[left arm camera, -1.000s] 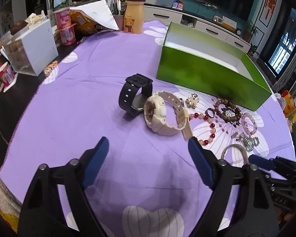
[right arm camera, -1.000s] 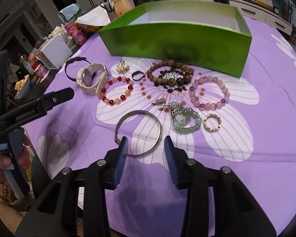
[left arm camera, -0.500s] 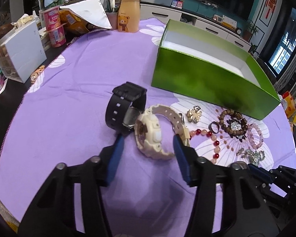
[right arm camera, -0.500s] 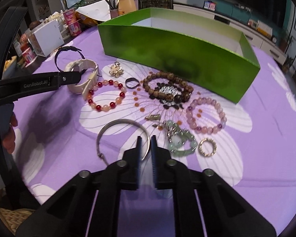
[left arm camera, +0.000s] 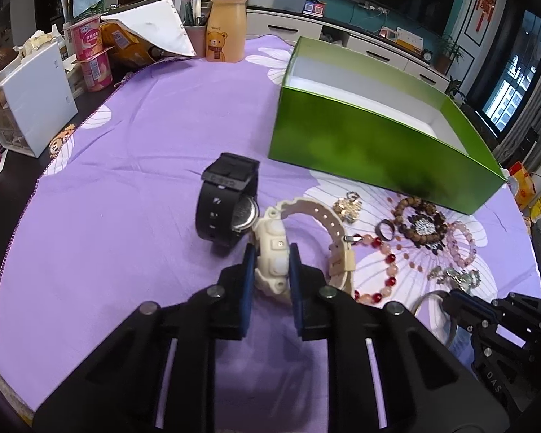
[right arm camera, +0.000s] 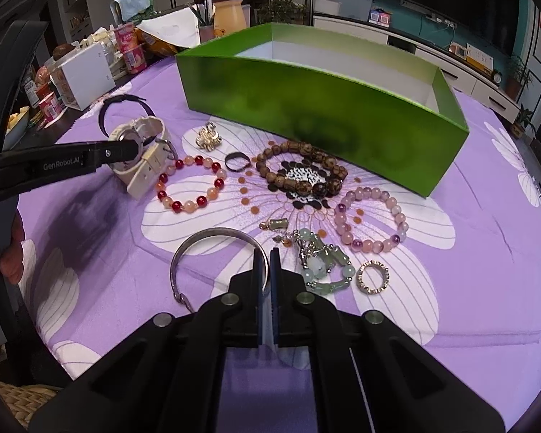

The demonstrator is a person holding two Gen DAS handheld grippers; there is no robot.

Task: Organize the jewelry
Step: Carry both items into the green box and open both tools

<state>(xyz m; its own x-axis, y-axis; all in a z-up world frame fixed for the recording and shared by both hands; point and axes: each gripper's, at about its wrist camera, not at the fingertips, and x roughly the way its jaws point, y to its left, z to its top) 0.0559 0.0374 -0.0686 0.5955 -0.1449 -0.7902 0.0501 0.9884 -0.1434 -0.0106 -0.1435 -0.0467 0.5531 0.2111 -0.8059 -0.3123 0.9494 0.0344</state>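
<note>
We see the table [right arm camera: 487, 216], under a purple flowered cloth, carrying an open green box [right arm camera: 306, 115] with the jewelry spread in front of it. Our left gripper [left arm camera: 270, 263] has its jaws clamped on the case of the cream watch [left arm camera: 276, 252], which touches the black watch [left arm camera: 227, 209] beside it. Our right gripper [right arm camera: 265, 263] has its jaws pinched on the rim of the silver bangle [right arm camera: 198, 241] — near the jade bracelet [right arm camera: 324, 270] and a small beaded ring [right arm camera: 373, 277].
</note>
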